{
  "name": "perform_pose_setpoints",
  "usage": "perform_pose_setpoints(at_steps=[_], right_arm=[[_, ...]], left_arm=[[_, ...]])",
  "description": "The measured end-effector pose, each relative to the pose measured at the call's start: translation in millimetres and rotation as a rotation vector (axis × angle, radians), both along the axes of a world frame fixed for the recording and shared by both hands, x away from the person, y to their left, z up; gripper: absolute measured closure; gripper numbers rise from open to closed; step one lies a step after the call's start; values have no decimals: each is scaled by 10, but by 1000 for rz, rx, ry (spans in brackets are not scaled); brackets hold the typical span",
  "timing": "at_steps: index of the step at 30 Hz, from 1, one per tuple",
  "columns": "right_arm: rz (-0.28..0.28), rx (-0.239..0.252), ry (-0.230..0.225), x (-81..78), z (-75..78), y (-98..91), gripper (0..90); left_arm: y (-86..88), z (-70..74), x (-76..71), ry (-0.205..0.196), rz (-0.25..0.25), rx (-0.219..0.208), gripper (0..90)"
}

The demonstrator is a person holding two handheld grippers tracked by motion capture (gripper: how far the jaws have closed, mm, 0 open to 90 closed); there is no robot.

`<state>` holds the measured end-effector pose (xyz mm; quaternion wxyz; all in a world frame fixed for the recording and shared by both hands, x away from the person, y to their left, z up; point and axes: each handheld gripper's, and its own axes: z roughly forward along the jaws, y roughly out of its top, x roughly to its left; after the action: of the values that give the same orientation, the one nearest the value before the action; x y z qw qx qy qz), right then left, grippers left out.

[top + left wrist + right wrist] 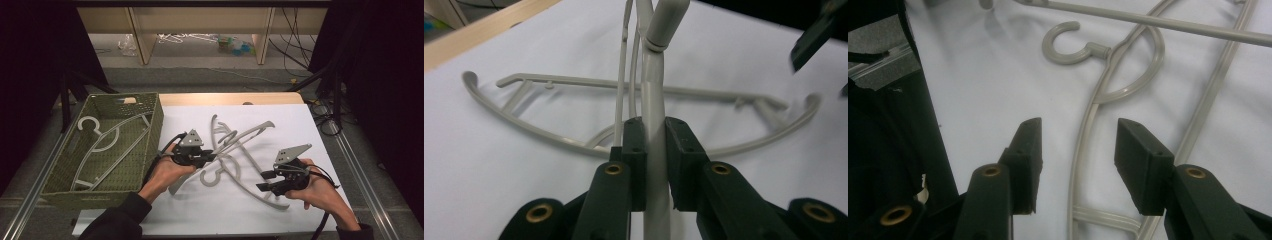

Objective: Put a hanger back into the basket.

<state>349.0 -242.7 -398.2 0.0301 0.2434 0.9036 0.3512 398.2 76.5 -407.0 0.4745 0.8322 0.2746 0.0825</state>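
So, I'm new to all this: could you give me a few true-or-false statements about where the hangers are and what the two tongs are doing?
1. The left tongs are clamped on a grey hanger. True.
2. The right tongs are gripping a hanger too. False: their jaws stand apart, with the flat hanger lying on the sheet between them, untouched.
3. The green basket has nothing in it. False: one hanger in the basket lies inside.
4. The hangers outside the basket lie on a white sheet. True.
5. The basket stands at the table's right edge. False: it stands at the left, beside the left hand.
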Motion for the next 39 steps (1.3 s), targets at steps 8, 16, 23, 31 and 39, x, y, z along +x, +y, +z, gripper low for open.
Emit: perform_pose_setpoints(at_steps=[8,16,23,31,39], right_arm=[[5,5,17,-15,-46,1,536],[-7,-4,29,-31,-118,21,460],[-25,-18,55,-33,-169,29,401],[-63,-13,33,-17,-210,47,320],[-57,-21,39,-18,-219,59,320]], left_arm=[[198,217,-49,91,56,-182,798],[525,501,-216,92,97,-264,798],[859,791,-358,81,143,-327,797],[1259,1182,-438,22,208,-370,797],[1677,1310,-388,-3,320,-349,798]])
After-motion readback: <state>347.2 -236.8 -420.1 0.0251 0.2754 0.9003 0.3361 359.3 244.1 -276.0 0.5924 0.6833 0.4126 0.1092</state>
